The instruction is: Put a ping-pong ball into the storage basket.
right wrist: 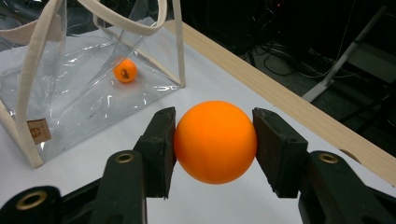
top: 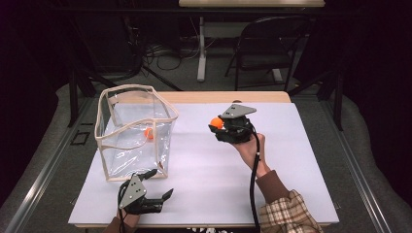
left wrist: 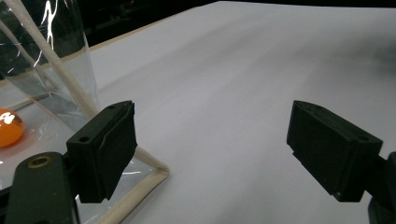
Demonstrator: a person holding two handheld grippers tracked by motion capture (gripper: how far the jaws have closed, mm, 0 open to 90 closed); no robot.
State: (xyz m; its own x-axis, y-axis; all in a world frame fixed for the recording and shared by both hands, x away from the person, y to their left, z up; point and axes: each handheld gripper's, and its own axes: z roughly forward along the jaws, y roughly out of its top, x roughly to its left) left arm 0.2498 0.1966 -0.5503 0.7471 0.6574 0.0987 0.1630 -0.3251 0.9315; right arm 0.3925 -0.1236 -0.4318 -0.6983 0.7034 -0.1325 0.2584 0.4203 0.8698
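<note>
A small orange ball (right wrist: 215, 142) is pinched across its middle by the right gripper (right wrist: 215, 144), raised over the bench (top: 272, 160). It is judged light, smooth and easily squirted out. The left gripper (left wrist: 212, 149) is held wide beside the bag (top: 133, 131).

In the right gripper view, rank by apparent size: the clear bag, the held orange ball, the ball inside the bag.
1. clear bag
2. held orange ball
3. ball inside the bag

The held ball's nearness enlarges it; the balls' true sizes may match.
</note>
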